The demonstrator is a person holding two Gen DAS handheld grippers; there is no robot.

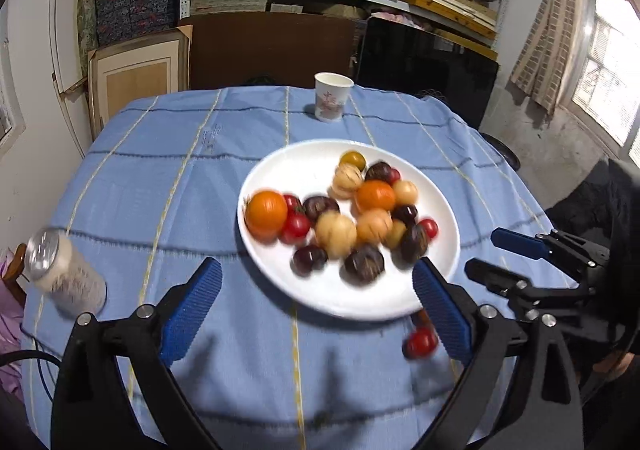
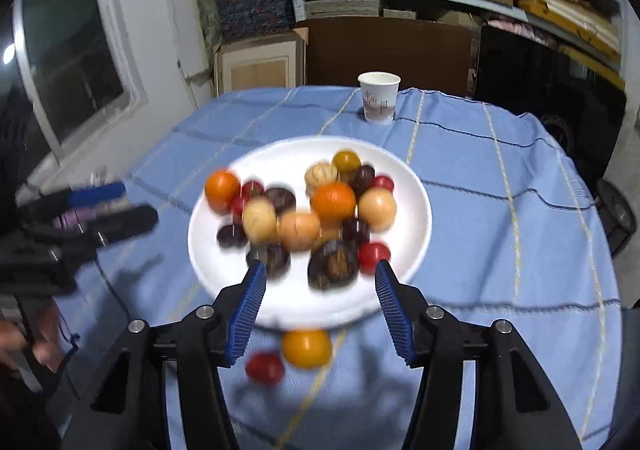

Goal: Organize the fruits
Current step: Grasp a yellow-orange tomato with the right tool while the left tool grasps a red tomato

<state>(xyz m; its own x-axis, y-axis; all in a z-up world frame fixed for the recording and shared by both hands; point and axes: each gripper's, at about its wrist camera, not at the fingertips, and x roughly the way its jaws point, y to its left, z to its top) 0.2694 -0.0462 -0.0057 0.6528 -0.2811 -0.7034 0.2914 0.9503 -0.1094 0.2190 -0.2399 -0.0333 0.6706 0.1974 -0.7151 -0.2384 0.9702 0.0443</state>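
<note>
most fruit already sits on the white plate (image 2: 416, 217), centre frame. a red tomato (image 2: 265, 368) and a yellow tomato (image 2: 307, 347) lie on the cloth below its rim, likely still to go. left gripper (image 1: 316, 302) and right gripper (image 2: 320, 306) both gape wide, holding nothing.

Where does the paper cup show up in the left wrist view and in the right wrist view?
Left wrist view: the paper cup stands upper centre, at the table's far edge, beyond the white plate.
Right wrist view: the paper cup is upper centre, slightly right, again beyond the plate.
Shared landmark: the white plate of fruit, just nearer than the cup in both.
</note>
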